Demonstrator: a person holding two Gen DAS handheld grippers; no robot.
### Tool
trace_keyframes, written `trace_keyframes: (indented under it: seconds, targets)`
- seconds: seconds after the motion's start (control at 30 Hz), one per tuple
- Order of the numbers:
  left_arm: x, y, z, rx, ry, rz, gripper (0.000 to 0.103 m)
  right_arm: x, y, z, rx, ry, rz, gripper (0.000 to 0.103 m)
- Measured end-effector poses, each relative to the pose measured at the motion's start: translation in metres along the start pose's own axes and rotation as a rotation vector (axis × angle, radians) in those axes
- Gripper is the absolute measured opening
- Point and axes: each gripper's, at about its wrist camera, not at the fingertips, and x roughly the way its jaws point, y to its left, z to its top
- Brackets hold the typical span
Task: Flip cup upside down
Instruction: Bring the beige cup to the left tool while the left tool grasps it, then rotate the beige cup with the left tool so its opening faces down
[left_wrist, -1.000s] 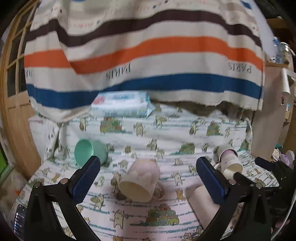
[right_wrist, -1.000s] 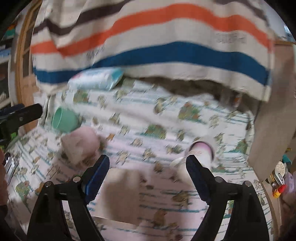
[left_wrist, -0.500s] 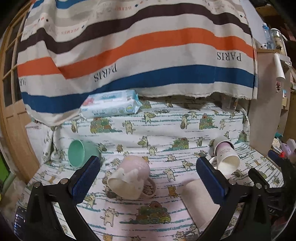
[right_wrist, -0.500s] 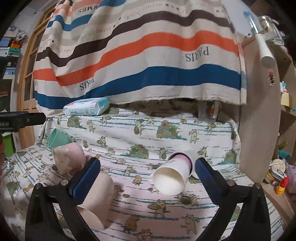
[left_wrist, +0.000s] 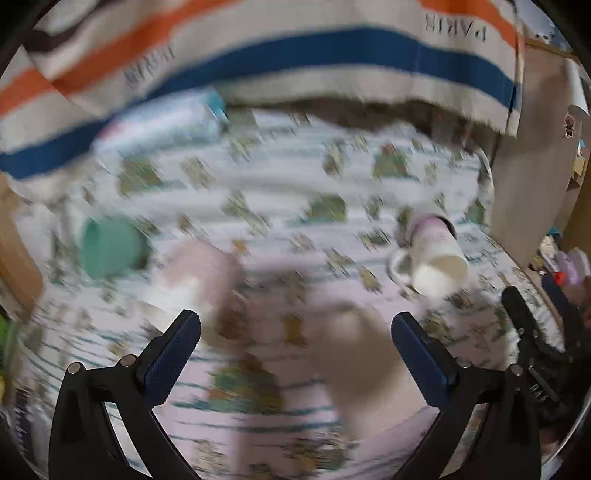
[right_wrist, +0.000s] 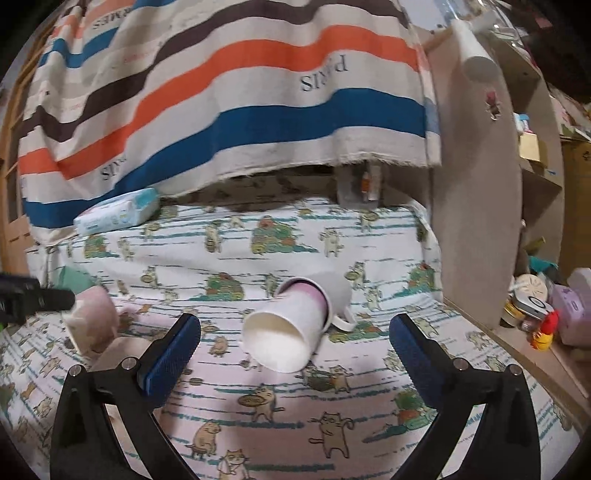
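A white paper cup (right_wrist: 286, 332) lies on its side on the cat-print cloth (right_wrist: 332, 424), its base stuck in a white mug (right_wrist: 338, 291), its mouth facing me. My right gripper (right_wrist: 295, 347) is open, fingers either side of the cup, just short of it. The left wrist view is motion-blurred. There my left gripper (left_wrist: 295, 343) is open above a tan cup (left_wrist: 362, 354) lying on its side. A pink mug (left_wrist: 195, 280), a green cup (left_wrist: 107, 251) and the white cup (left_wrist: 436, 262) also lie there.
A striped cloth (right_wrist: 221, 103) hangs behind the table. A wipes pack (right_wrist: 118, 214) lies at the back left. A wooden panel (right_wrist: 476, 206) and a cluttered shelf (right_wrist: 543, 310) stand at the right. The pink mug (right_wrist: 96, 321) lies left of my right gripper.
My right gripper has moved forward toward the white paper cup, now larger and centred between the fingers. My left gripper has swung right and down over the tan cup; its view blurs.
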Motion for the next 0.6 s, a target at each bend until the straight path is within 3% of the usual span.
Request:
trace_keyframes:
  seconds: [0.17,0.53,0.6]
  targets:
    - [0.037,-0.008,0.004,-0.095,0.158,-0.066,0.102,0.003,0.003,-0.001,-0.021,0.012,0.0,0.103]
    - [0.092,-0.023,-0.002,-0.17,0.321,-0.063,0.094,0.004,0.008,-0.001,-0.042,0.019,-0.004,0.103]
    - [0.097,-0.023,-0.002,-0.184,0.336,-0.058,0.086,0.004,0.008,-0.001,-0.042,0.02,-0.004,0.103]
